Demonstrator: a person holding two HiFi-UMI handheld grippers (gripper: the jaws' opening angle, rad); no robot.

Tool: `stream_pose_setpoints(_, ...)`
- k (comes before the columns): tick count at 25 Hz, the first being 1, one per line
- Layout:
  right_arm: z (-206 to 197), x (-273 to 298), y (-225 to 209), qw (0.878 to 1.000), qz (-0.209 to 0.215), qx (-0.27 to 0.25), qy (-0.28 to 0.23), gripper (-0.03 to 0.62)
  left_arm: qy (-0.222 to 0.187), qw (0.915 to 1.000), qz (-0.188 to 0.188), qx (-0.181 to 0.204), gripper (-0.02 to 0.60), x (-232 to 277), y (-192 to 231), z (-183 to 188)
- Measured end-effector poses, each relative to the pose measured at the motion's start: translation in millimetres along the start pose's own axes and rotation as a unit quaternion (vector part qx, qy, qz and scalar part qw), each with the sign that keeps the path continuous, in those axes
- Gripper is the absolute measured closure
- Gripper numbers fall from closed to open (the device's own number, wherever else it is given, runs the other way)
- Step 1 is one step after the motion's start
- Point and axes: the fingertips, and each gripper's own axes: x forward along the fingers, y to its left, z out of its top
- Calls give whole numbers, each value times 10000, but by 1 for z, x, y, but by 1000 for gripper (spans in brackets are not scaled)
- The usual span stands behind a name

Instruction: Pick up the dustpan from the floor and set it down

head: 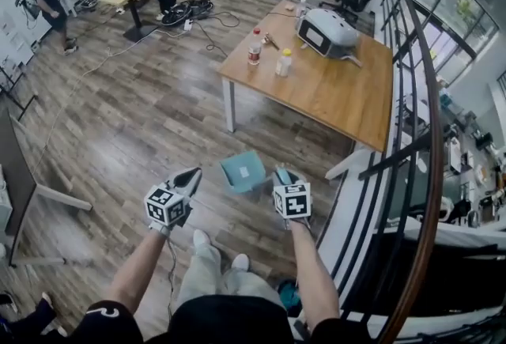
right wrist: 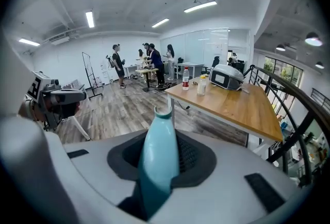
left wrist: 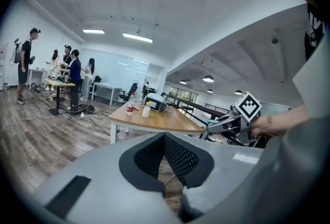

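— Where was the dustpan?

— Off the floor, hanging in the air ahead of the person's legs. In the head view it sat between the two grippers, nearer the right one, and just short of the wooden desk.

— So who had hold of it?

— The right gripper. Its own view showed the jaws clenched on the teal handle, which ran up between the pads and poked out past their tips.

— And the left gripper?

— Closed with nothing in it. Its view showed the two pads meeting at the tips, with only floor showing through the gap lower down. It was held level with the right one, well apart from the dustpan.

— Anything on the desk?

— A red-labelled bottle, a small white bottle and a white appliance. A dark railing ran along the right side.
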Motion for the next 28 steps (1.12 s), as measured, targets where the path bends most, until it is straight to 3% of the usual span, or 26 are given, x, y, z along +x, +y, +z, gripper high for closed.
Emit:
stream_pose_setpoints(8, 31, -60, 3, 9991, -66, -141, -392, 503, -78, 9994, -100, 312, 587, -31, -46, 31)
stream_pose_setpoints(18, 49, -84, 0, 9984, -50, -143, -547, 503, -306, 9985, 103, 441, 586, -45, -55, 65)
stream_pose_setpoints(28, 60, -93, 3, 9970, -56, -146, -753, 503, -411, 9980, 141, 461, 586, -49, -56, 74)
